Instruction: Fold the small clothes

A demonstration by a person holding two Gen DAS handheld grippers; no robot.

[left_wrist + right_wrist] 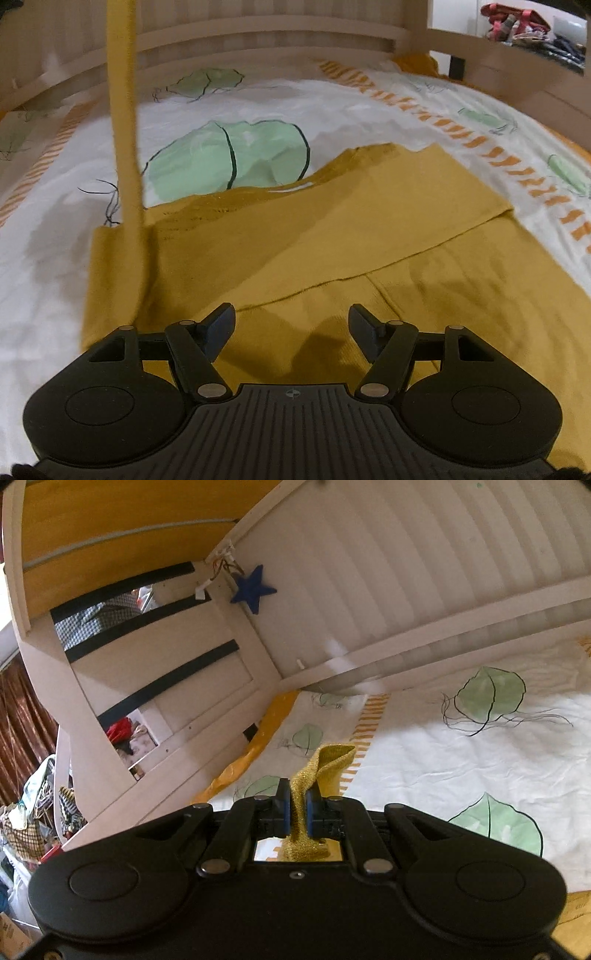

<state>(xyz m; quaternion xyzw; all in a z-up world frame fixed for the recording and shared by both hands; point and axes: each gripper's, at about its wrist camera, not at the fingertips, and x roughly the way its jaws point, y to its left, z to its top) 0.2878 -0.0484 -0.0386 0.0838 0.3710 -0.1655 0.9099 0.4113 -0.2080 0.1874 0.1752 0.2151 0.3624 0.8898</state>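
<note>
A mustard-yellow knit garment lies partly folded on the white leaf-print bedsheet. One long sleeve of it rises taut from the garment's left edge up out of the left wrist view. My left gripper hovers open just over the garment's near part, nothing between its fingers. In the right wrist view my right gripper is raised above the bed and shut on the sleeve's end, which sticks up past the blue pads.
A pale wooden slatted bed frame borders the far side of the bed; its end rails stand to the left in the right wrist view. A blue star hangs on the frame. Cluttered clothes lie beyond the bed.
</note>
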